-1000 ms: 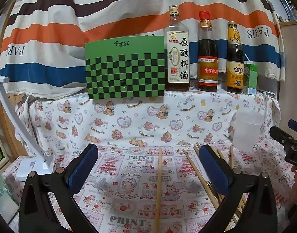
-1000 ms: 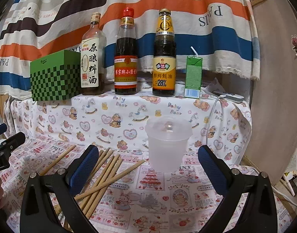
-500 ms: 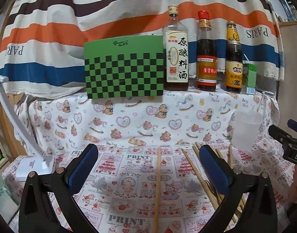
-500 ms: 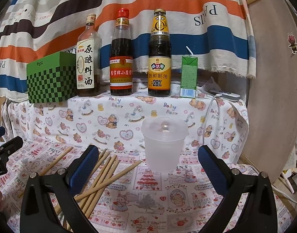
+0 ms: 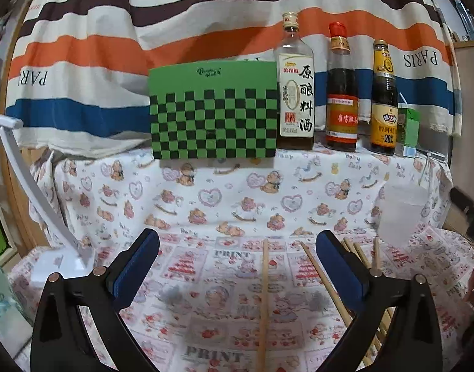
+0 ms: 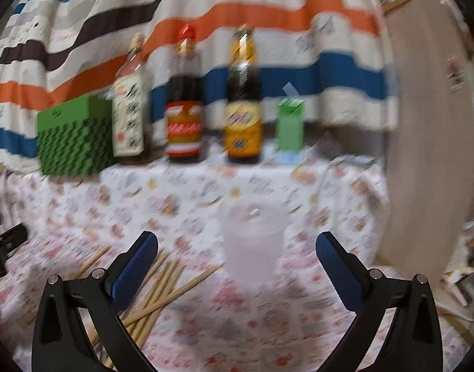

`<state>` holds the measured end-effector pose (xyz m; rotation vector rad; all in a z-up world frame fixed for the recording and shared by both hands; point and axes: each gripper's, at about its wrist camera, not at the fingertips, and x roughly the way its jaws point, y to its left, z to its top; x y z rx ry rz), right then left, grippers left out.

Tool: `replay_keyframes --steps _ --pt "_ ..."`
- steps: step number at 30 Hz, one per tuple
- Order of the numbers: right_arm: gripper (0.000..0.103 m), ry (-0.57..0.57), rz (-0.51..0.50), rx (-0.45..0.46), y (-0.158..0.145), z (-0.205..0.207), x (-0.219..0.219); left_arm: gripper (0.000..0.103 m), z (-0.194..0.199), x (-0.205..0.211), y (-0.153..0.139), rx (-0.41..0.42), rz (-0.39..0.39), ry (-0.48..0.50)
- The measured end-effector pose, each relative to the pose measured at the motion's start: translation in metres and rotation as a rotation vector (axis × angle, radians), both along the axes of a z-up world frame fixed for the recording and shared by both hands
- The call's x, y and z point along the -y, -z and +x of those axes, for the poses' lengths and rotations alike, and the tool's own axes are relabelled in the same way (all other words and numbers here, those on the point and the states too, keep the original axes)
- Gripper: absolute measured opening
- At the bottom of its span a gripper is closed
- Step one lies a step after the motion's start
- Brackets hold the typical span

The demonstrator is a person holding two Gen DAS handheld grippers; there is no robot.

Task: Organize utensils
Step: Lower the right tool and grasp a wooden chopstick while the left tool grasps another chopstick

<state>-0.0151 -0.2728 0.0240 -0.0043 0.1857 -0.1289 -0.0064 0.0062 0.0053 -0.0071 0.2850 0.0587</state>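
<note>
The left gripper [image 5: 237, 263] hung over the worktop [image 5: 206, 294] with its fingers [image 5: 138, 266] wide apart and nothing between them but cloth and one chopstick [image 5: 263, 303], which lay flat on the cloth, pointing away from the camera. A second chopstick [image 5: 325, 282] ran at a slant just beside the right finger, and more chopsticks [image 5: 361, 257] showed past that finger, partly hidden by it. The cup [image 5: 399, 214] stood upright to the right, near the far ends of those sticks.

The right gripper [image 6: 237, 263] was also spread wide and held nothing. Its view was blurred. The cup [image 6: 252, 241] stood between the fingers [image 6: 337, 266] but beyond them, not touched. The chopsticks [image 6: 162, 288] lay in a loose pile to the cup's left, behind the left finger; one stick's tip lay just left of the cup's base.

On the raised ledge at the back stood a box [image 5: 213, 114], three bottles [image 5: 342, 93] and a carton [image 5: 409, 130], in a row against the striped curtain [image 5: 175, 31]. A lamp [image 5: 35, 192] stood at the left edge.
</note>
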Motion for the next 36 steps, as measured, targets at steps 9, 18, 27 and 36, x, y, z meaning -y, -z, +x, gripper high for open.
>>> replay_keyframes --steps 9,18,27,36 --pt "0.064 -0.16 0.225 -0.082 -0.011 0.003 0.023 0.087 -0.002 -0.016 -0.018 -0.014 -0.051 -0.004" --pt "0.024 -0.338 0.259 -0.322 -0.032 0.008 -0.01 0.082 0.021 -0.057 -0.011 -0.165 -0.212 -0.035" --pt "0.024 -0.478 0.241 -0.678 0.038 0.043 -0.084 0.082 0.018 -0.062 -0.011 -0.161 -0.244 -0.064" --pt "0.024 -0.503 0.167 -0.708 0.06 0.033 -0.108 0.093 0.017 -0.053 -0.013 -0.147 -0.168 -0.113"
